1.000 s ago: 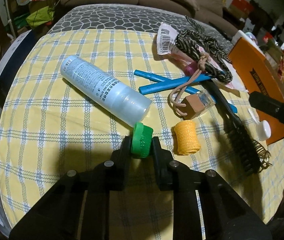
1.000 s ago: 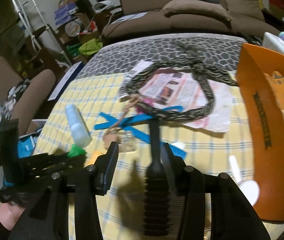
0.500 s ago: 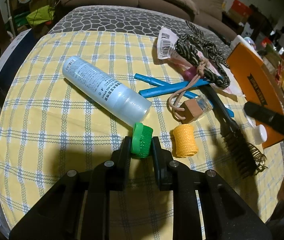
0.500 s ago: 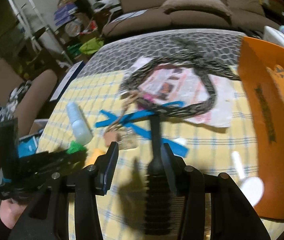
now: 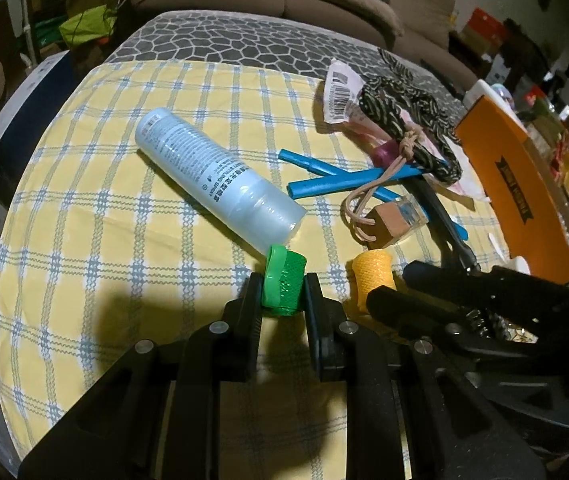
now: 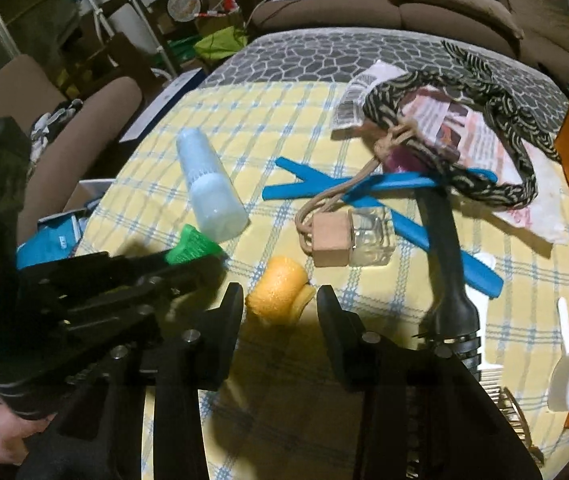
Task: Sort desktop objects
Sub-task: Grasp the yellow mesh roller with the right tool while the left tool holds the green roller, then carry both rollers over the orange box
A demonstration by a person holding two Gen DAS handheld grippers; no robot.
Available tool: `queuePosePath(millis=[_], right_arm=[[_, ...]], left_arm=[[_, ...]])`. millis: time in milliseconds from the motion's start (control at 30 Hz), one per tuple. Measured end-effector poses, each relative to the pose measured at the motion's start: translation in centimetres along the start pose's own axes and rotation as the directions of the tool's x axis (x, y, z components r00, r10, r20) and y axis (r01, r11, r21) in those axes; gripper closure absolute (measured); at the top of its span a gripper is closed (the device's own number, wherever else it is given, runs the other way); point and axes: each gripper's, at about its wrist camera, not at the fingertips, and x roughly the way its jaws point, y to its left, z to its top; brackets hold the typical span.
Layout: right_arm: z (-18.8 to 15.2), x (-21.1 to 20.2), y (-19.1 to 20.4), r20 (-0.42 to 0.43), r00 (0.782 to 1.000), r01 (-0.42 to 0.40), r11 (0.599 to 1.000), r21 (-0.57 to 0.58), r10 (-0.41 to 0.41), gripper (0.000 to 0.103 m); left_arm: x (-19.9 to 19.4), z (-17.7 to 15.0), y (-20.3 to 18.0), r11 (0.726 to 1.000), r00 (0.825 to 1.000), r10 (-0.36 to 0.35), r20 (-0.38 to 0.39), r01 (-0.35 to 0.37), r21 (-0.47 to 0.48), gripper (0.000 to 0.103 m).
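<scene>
With the green roller [image 5: 283, 283] clenched in the left hand-held gripper [image 5: 283, 292] just above the desk [image 5: 96, 216], the yellow roller [image 6: 278, 296] lying there is being straddled, untouched, by the closing right hand-held gripper [image 6: 280, 308], so a firm squeeze is judged next.

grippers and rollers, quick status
Left gripper shut on green roller. Right gripper closing around yellow roller, pads not yet touching. Black brush alongside, clear.
</scene>
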Motion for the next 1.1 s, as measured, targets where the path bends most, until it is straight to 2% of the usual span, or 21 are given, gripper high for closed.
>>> queuePosePath(millis=[67, 133, 233, 333, 733, 1100], right_arm=[[-0.1, 0.5, 0.0, -0.009, 1.0, 0.007, 1.0, -0.004, -0.007, 0.063], [-0.3, 0.9, -0.1, -0.02, 1.0, 0.015, 1.0, -0.014, -0.015, 0.068], [-0.3, 0.7, -0.1, -0.011, 1.0, 0.018, 1.0, -0.026, -0.018, 0.07], [-0.1, 0.0, -0.2, 0.011, 1.0, 0.005, 1.0, -0.021, -0.005, 0.079], [0.7, -4.9, -3.1, 0.12, 0.992, -0.05, 0.997, 0.056, 0.043, 0.079], [1.0, -10.4, -7.6, 0.229, 0.973, -0.066, 0.989, 0.136, 0.033, 0.079]], left_arm=[[-0.1, 0.0, 0.1, 1.0, 1.0, -0.002, 0.002, 0.002, -0.006, 0.085], [-0.2, 0.0, 0.2, 1.0, 1.0, -0.004, 0.005, 0.005, -0.011, 0.085], [-0.4, 0.0, 0.3, 1.0, 1.0, -0.006, 0.008, 0.007, -0.014, 0.085], [-0.6, 0.0, 0.2, 1.0, 1.0, -0.008, 0.016, 0.008, -0.017, 0.085], [-2.3, 0.4, -1.3, 0.999, 0.997, -0.034, 0.062, 0.035, -0.011, 0.085], [-3.7, 1.1, -5.5, 0.996, 0.992, -0.081, 0.098, 0.077, 0.048, 0.085]])
